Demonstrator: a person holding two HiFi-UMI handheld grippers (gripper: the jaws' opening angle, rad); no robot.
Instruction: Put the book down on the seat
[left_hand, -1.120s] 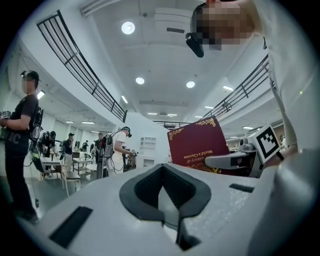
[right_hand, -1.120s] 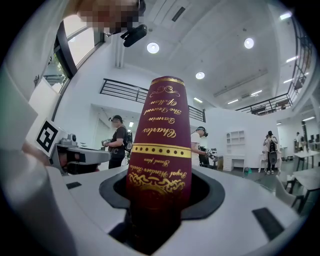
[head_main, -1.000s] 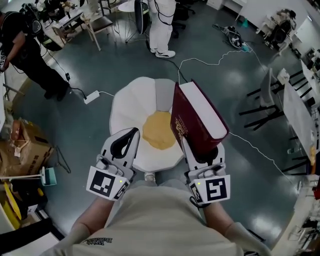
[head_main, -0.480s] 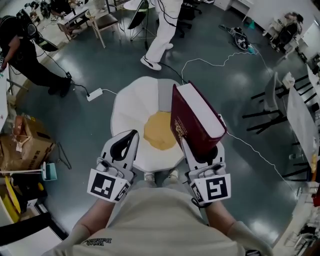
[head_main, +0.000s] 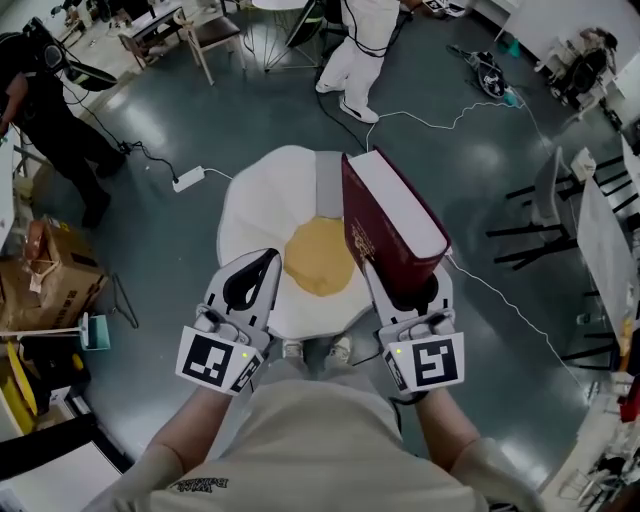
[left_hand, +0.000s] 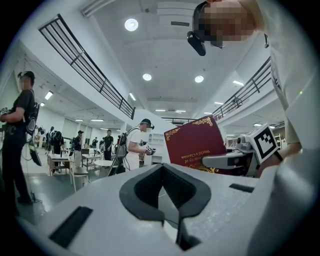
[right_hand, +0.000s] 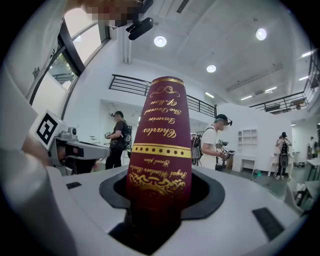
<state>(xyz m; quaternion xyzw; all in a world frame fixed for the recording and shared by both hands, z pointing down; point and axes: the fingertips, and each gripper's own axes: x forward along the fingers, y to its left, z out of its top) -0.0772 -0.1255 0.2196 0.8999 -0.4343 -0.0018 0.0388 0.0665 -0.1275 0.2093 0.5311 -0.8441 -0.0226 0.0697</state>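
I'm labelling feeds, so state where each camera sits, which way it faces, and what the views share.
Head view: on the person's head, facing steeply down at the white seat; shows their torso, the left gripper, and the right gripper clamping the dark red book.
Left gripper view: on the left gripper, facing level over its shut, empty jaws; the right gripper shows at right.
Right gripper view: on the right gripper, facing level at the book's spine between its jaws; left gripper at left.
Shared: all three show the book.
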